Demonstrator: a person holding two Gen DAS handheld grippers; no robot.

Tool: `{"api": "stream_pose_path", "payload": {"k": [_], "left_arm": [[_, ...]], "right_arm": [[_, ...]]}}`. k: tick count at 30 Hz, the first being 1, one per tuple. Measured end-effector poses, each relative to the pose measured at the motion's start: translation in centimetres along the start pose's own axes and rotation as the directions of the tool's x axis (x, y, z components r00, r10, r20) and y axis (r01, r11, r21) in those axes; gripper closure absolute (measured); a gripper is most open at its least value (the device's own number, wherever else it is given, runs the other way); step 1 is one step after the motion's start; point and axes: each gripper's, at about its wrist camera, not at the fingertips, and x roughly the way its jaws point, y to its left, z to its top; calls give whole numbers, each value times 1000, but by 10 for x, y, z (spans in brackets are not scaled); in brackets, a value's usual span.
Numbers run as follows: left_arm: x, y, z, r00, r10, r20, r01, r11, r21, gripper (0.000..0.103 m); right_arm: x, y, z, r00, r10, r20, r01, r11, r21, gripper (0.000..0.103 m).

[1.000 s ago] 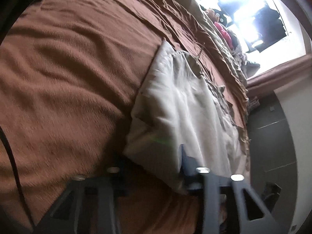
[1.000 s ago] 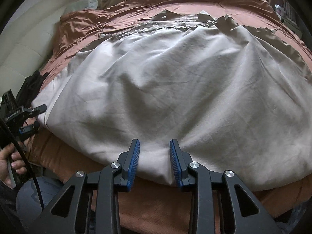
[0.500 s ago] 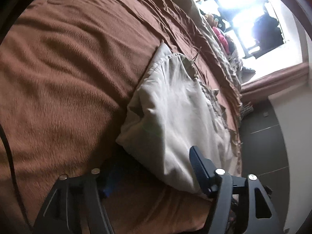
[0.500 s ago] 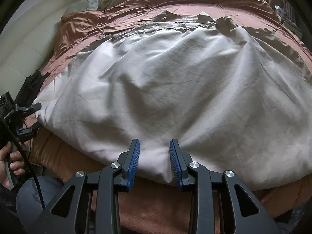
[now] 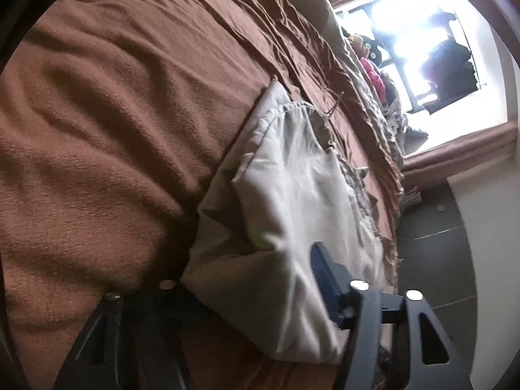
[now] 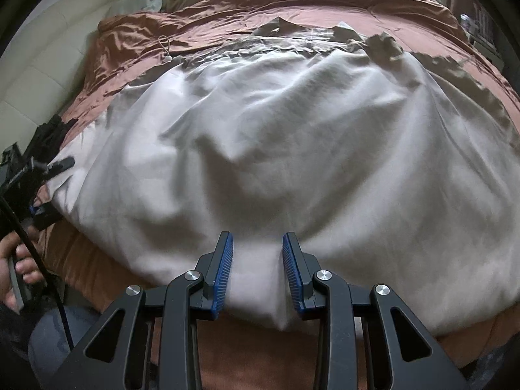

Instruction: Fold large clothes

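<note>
A large off-white garment (image 6: 308, 149) lies spread over the brown bed cover (image 6: 247, 3). It also shows in the left wrist view (image 5: 292, 201), seen from its left corner. My right gripper (image 6: 256, 260) is open, its blue pads astride the garment's near hem, which bulges between them. My left gripper (image 5: 247, 279) is open around the garment's near left corner; one blue pad (image 5: 325, 276) shows, the other finger is hidden under the cloth. The left gripper also shows at the left of the right wrist view (image 6: 48, 188).
The brown blanket (image 5: 113, 130) covers the bed to the left of the garment. A bright window (image 5: 422, 32) and a dark tiled floor (image 5: 432, 253) lie beyond the bed's far side. Pillows (image 6: 136, 3) and a padded headboard (image 6: 39, 74) stand at the left.
My left gripper has pushed further onto the garment's corner, which now bunches between its fingers. My right gripper has moved forward so the hem sits between its pads.
</note>
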Motion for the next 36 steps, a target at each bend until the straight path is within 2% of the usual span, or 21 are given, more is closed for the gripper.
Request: {"api": "stream_pose_path", "payload": {"k": [3,4,15,18,22,28,36], "left_arm": [[-3,6,-1,1000,7,6,-7,1000,-10,61],[-4,7,-1,1000,3,8,-3,1000,-16,61],[-13,4,1,999,-25,45,28,998,-51,62],[-18,3,0,998,-25,56,28,998,-59,62],[-20,-1,-1,998,-9,64,13,998,-59,62],[-12,2,0,998,32,48,-29,997,-66,62],[-1,9,4,998,58,39,-54,995,-88,60]], "right_arm": [[11,0,16,1000,-19,-15,19,1000,0,74],[16,0,22,999,-26,-19,26,1000,3,74],[57,-17,85,999,-21,-27,23,997,79,74],[67,-22,99,1000,-19,-20,21,995,95,78],[77,-31,113,1000,-18,-3,18,992,123,85],[96,-40,138,999,-32,15,29,988,152,91],[120,-46,161,998,-46,30,41,986,164,92]]}}
